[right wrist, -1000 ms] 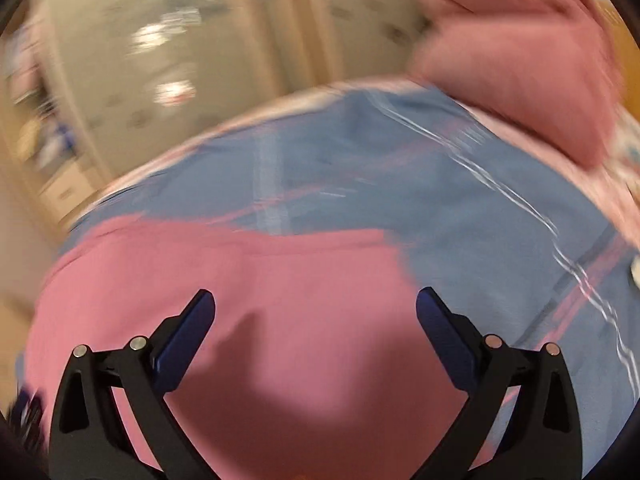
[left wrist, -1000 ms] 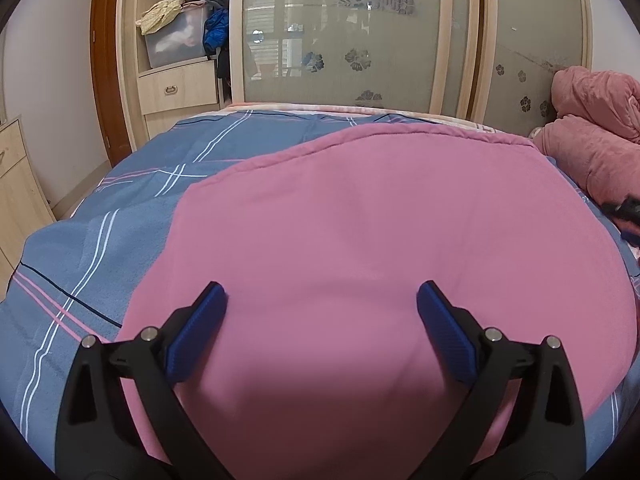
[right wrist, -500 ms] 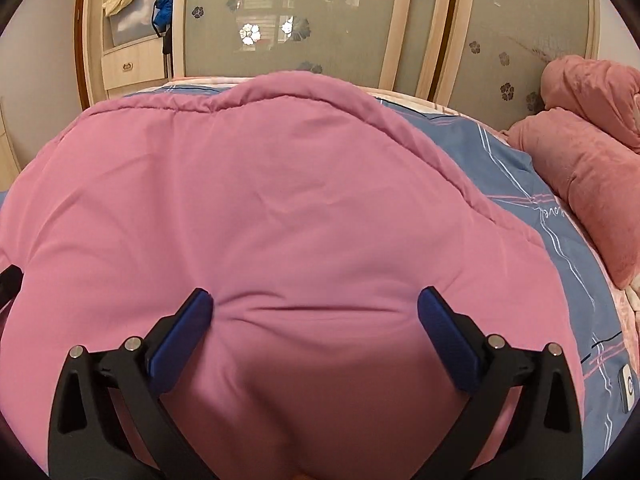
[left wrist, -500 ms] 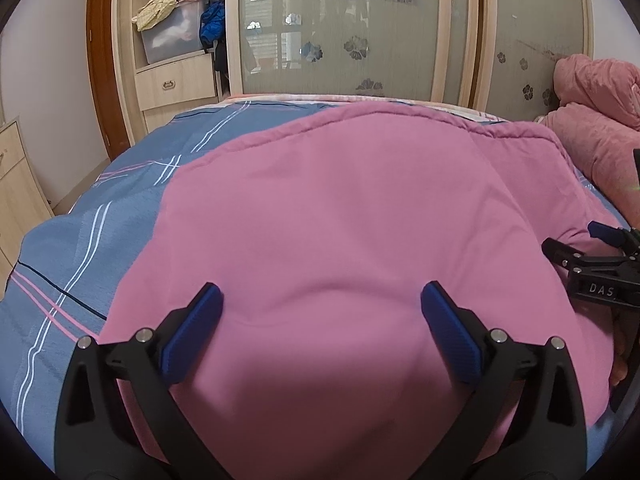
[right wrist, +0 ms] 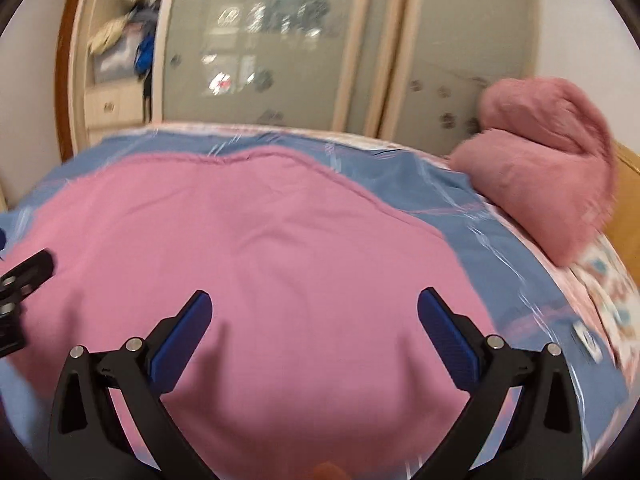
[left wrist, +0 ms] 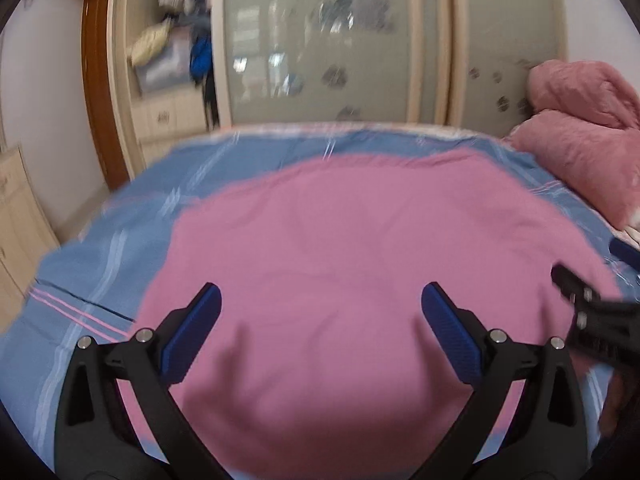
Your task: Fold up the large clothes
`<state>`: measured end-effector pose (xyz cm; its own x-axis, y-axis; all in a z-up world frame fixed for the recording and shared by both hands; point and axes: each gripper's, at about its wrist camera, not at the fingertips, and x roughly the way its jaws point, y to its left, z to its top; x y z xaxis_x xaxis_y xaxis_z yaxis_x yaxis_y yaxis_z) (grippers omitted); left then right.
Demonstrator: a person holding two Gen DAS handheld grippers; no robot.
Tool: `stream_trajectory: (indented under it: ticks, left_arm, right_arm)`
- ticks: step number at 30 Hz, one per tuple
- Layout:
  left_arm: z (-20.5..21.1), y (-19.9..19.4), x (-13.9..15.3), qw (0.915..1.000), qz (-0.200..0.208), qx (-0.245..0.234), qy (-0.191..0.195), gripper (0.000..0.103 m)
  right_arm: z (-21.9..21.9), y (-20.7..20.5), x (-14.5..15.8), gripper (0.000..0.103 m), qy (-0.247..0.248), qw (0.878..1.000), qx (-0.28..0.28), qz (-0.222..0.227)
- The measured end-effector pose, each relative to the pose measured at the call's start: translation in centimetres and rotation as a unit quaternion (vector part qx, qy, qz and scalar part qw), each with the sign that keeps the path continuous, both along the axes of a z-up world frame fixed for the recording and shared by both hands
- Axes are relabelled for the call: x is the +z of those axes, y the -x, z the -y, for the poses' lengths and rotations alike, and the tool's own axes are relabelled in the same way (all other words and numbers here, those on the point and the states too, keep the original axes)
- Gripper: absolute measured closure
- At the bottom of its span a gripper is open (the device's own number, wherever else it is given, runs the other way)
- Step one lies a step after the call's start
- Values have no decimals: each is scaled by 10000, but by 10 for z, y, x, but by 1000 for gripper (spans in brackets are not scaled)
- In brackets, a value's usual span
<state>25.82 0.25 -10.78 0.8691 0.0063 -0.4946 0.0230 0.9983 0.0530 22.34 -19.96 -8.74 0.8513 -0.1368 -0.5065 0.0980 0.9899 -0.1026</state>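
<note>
Pink garment point(left wrist: 352, 248) lay spread flat on the bed point(left wrist: 120, 248), over a blue sheet with pale and pink stripes, and it filled most of both wrist views. Its long axis could not be told for certain; in the left wrist view it ran broadly from left to right, with a far hem point(right wrist: 256, 157) facing the wardrobe point(left wrist: 320, 40) beyond the bed. Motion blur softened both pictures.

The left gripper point(left wrist: 321, 312) hung over the near part of the cloth, its blue fingers point(left wrist: 192, 332) spread wide with only fabric between them, gripping nothing. The right gripper point(right wrist: 314, 320) stood the same way, fingers point(right wrist: 448, 340) wide apart and empty above the garment's near right part.

Each gripper showed at the edge of the other's view, beside the garment's side edges. A folded pink quilt point(right wrist: 540, 160) sat beyond the right fingers, well apart from the garment.
</note>
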Motion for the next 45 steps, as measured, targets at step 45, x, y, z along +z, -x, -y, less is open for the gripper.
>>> stream_trajectory:
  ticks: [45]
  left_arm:
    - [23, 154, 74, 9967, 801, -16, -152, 2]
  right_arm:
    - [-16, 136, 57, 1, -77, 9995, -63, 309]
